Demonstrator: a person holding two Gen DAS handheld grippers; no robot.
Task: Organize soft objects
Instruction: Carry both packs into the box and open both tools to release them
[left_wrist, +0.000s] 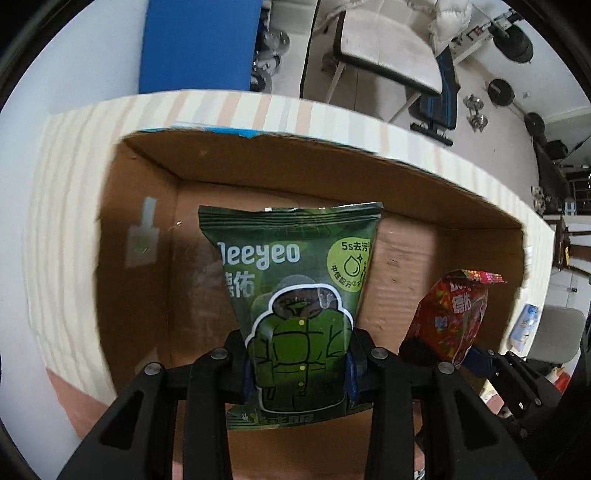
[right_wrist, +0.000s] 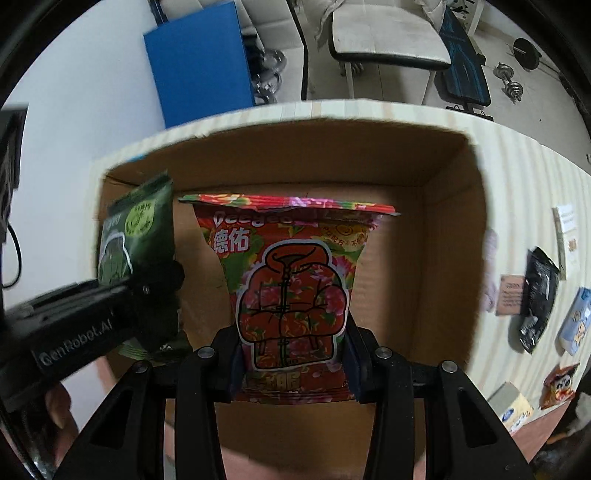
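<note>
My left gripper (left_wrist: 297, 373) is shut on a green Deeyeo wipes packet (left_wrist: 295, 291) and holds it upright over an open cardboard box (left_wrist: 147, 280). My right gripper (right_wrist: 291, 363) is shut on a red floral Deeyeo packet (right_wrist: 291, 280) and holds it upright over the same box (right_wrist: 447, 236). The red packet (left_wrist: 452, 317) shows at the right of the left wrist view. The green packet (right_wrist: 138, 236) and the left gripper's body show at the left of the right wrist view. The box floor is bare.
The box sits on a striped light-wood table (right_wrist: 524, 192). To its right lie a black packet (right_wrist: 537, 299), a blue-white packet (right_wrist: 576, 321), a small red packet (right_wrist: 559, 384), a tissue box (right_wrist: 513, 406) and cards. A chair (left_wrist: 388, 48) and weights stand beyond.
</note>
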